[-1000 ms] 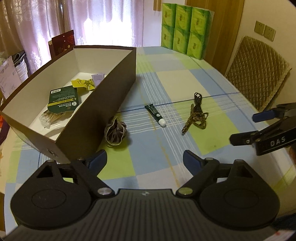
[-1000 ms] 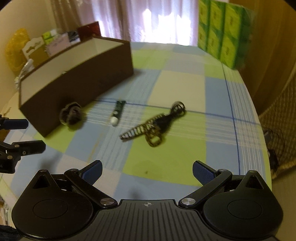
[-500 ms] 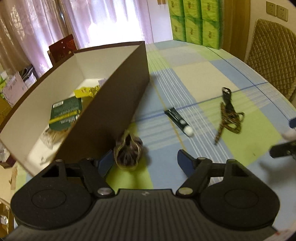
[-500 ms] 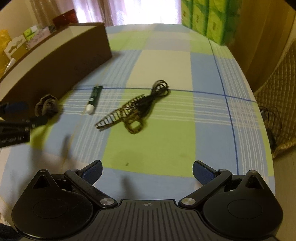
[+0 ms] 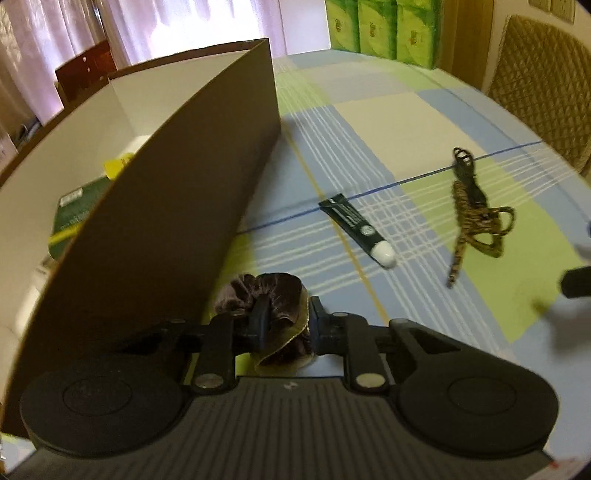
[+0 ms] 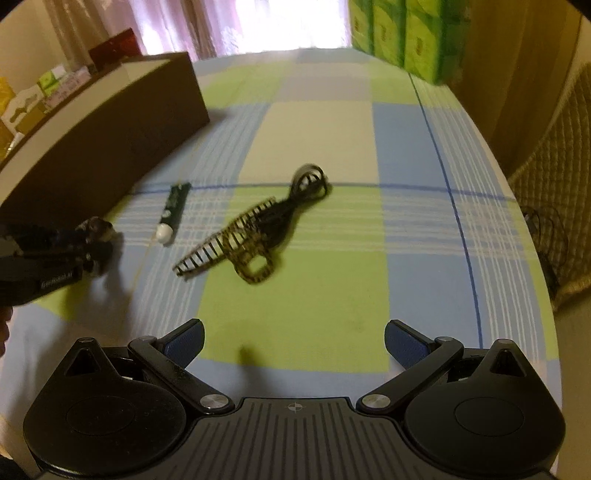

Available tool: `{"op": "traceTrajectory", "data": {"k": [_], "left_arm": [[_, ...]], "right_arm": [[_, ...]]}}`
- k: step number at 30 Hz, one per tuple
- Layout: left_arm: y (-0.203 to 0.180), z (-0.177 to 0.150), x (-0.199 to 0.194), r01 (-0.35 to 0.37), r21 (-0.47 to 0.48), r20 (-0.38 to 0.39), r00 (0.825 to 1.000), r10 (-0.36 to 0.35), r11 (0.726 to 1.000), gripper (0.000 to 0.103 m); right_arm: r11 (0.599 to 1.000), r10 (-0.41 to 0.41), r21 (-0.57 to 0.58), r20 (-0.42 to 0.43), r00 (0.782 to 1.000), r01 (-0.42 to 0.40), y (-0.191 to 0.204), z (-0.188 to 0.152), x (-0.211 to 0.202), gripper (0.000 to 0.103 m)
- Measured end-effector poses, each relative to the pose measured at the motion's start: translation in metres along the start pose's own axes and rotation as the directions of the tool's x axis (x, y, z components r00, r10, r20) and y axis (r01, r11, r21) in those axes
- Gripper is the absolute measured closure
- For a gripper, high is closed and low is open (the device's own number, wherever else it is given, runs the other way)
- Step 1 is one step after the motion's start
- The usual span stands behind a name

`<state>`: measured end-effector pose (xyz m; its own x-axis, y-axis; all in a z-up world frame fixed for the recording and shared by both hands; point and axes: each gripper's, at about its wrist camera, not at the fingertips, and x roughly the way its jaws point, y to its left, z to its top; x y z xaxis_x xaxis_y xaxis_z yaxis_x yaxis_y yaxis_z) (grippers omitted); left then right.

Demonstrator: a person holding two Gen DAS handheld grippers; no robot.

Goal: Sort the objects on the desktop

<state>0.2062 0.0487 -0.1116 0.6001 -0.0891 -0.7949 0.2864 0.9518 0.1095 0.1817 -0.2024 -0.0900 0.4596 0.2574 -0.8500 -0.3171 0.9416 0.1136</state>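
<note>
My left gripper (image 5: 286, 319) is shut on a brown velvet scrunchie (image 5: 258, 291) lying beside the brown box (image 5: 177, 206) on the checked tablecloth. The right wrist view shows the same gripper (image 6: 79, 245) at the far left, holding the scrunchie (image 6: 99, 226). A dark green tube with a white cap (image 5: 356, 225) (image 6: 173, 210) lies mid-table. Further right rests a leopard-print hair claw with a black cord (image 5: 476, 218) (image 6: 255, 236). My right gripper (image 6: 293, 341) stands open above the cloth in front of the hair claw, holding nothing.
The box holds a green packet (image 5: 70, 218) and a yellow wrapper (image 5: 116, 166). Green tissue packs (image 5: 380, 29) stand at the table's far end. A quilted chair (image 5: 546, 88) stands at the right edge. Small boxes (image 6: 48, 88) sit beyond the brown box.
My left gripper has moved down and forward to the scrunchie and shut on it. My right gripper has moved closer to the hair claw and stays open.
</note>
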Motion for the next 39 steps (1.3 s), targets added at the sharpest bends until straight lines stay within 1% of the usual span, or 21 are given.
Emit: {"op": "traceTrajectory", "data": {"k": [2, 4, 6, 7, 8, 10, 13, 15, 17, 18, 19, 20, 23, 27, 30, 33, 36, 37, 38, 39], "left_arm": [[0.000, -0.005, -0.007, 0.015, 0.003, -0.002, 1.000, -0.015, 1.000, 0.088], [0.002, -0.010, -0.015, 0.031, -0.014, -0.014, 0.999, -0.031, 0.999, 0.089], [0.005, -0.014, -0.022, 0.041, -0.033, -0.025, 0.999, -0.042, 0.999, 0.089], [0.006, -0.017, -0.026, 0.045, -0.041, -0.028, 0.999, -0.046, 0.998, 0.089], [0.007, -0.019, -0.029, 0.047, -0.046, -0.033, 0.998, -0.049, 0.998, 0.089], [0.009, -0.023, -0.035, 0.046, -0.052, -0.040, 0.998, -0.048, 0.998, 0.089], [0.012, -0.028, -0.040, 0.046, -0.064, -0.051, 0.997, -0.049, 0.997, 0.089], [0.013, -0.030, -0.043, 0.051, -0.076, -0.054, 0.997, -0.055, 0.996, 0.089], [0.013, -0.031, -0.045, 0.052, -0.080, -0.057, 0.997, -0.057, 0.995, 0.089], [0.012, -0.032, -0.046, 0.051, -0.079, -0.057, 0.997, -0.056, 0.996, 0.089], [0.012, -0.033, -0.046, 0.052, -0.080, -0.058, 0.997, -0.057, 0.995, 0.089], [0.012, -0.033, -0.047, 0.051, -0.082, -0.058, 0.997, -0.056, 0.995, 0.089], [0.012, -0.035, -0.051, 0.050, -0.087, -0.056, 0.997, -0.055, 0.995, 0.089], [0.014, -0.041, -0.059, 0.054, -0.088, -0.058, 0.997, -0.060, 0.995, 0.089], [0.013, -0.047, -0.066, 0.077, -0.094, -0.061, 0.995, -0.083, 0.993, 0.089], [0.011, -0.053, -0.075, 0.107, -0.103, -0.062, 0.992, -0.114, 0.989, 0.089], [0.008, -0.059, -0.082, 0.136, -0.114, -0.063, 0.988, -0.144, 0.984, 0.086], [0.008, -0.061, -0.084, 0.140, -0.119, -0.059, 0.987, -0.148, 0.983, 0.082], [0.008, -0.063, -0.087, 0.146, -0.121, -0.053, 0.987, -0.153, 0.982, 0.076], [0.008, -0.064, -0.089, 0.145, -0.122, -0.046, 0.987, -0.151, 0.982, 0.073]], "right_arm": [[1.000, 0.011, -0.028, 0.024, 1.000, -0.010, 0.004, 0.002, 0.001, 0.002], [0.997, 0.025, -0.075, 0.053, 0.998, -0.021, 0.010, 0.004, 0.004, 0.002], [0.989, 0.023, -0.147, 0.079, 0.997, -0.012, 0.018, 0.006, 0.008, 0.012], [0.983, 0.028, -0.184, 0.090, 0.996, -0.011, 0.021, 0.007, 0.011, 0.025], [0.976, 0.040, -0.217, 0.095, 0.995, -0.018, 0.023, 0.008, 0.014, 0.030], [0.965, 0.053, -0.263, 0.100, 0.994, -0.025, 0.027, 0.011, 0.022, 0.032], [0.941, 0.052, -0.339, 0.138, 0.989, -0.002, 0.032, 0.015, 0.030, 0.034], [0.922, 0.070, -0.387, 0.136, 0.988, -0.012, 0.035, 0.018, 0.036, 0.040], [0.907, 0.077, -0.421, 0.125, 0.989, -0.017, 0.039, 0.020, 0.042, 0.053], [0.901, 0.076, -0.434, 0.116, 0.990, -0.018, 0.041, 0.021, 0.045, 0.058], [0.895, 0.077, -0.445, 0.104, 0.992, -0.023, 0.042, 0.021, 0.048, 0.071], [0.891, 0.079, -0.454, 0.095, 0.992, -0.028, 0.044, 0.020, 0.049, 0.075], [0.880, 0.106, -0.472, 0.089, 0.990, -0.052, 0.048, 0.012, 0.046, 0.075], [0.839, 0.151, -0.535, 0.051, 0.987, -0.101, 0.060, -0.009, 0.034, 0.076], [0.826, 0.161, -0.550, 0.022, 0.987, -0.123, 0.063, -0.026, 0.023, 0.076], [0.835, 0.138, -0.538, 0.000, 0.990, -0.116, 0.062, -0.041, 0.012, 0.075], [0.852, 0.115, -0.512, -0.016, 0.993, -0.107, 0.057, -0.051, 0.003, 0.075], [0.861, 0.110, -0.498, -0.022, 0.994, -0.106, 0.055, -0.053, 0.001, 0.075], [0.868, 0.109, -0.484, -0.028, 0.994, -0.109, 0.053, -0.054, 0.000, 0.073], [0.875, 0.111, -0.471, -0.031, 0.993, -0.112, 0.052, -0.055, 0.000, 0.070]]}}
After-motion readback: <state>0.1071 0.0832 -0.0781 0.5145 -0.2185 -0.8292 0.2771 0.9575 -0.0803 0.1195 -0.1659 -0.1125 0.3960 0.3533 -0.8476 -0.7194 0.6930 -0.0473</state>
